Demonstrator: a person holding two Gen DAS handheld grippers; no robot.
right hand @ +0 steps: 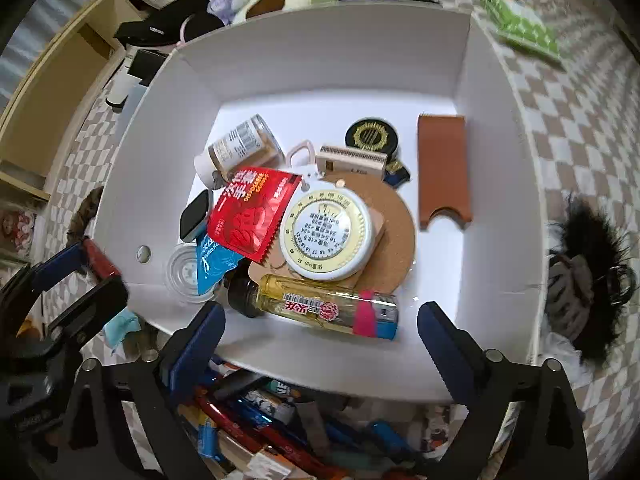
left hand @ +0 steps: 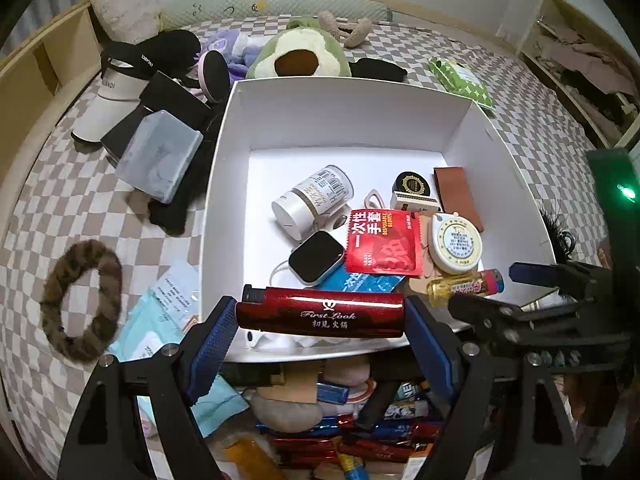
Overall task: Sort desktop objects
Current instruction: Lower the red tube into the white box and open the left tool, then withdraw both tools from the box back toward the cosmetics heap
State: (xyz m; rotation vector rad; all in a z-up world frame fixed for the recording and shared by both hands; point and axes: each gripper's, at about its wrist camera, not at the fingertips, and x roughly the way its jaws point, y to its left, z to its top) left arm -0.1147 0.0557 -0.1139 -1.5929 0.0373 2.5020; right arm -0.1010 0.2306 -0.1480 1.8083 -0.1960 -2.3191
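Two tools are working: your left tool (left hand: pixel 320 316) is pinching the rigid, slick red tube (left hand: pixel 320 312) endwise over the white box (left hand: pixel 340 100); your right tool (right hand: pixel 320 320) is hanging spread above the yellow bottle (right hand: pixel 320 306).

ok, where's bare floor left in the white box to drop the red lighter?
Free: the back strip of the white box behind the jar and the brown leather sleeve, and the right strip beside that sleeve. Crowded: the middle and front left, around the tape measure and red packet. The left gripper holds the red lighter.

White box (right hand: pixel 496 160), red lighter (left hand: pixel 320 312), checked cloth (left hand: pixel 80 208)
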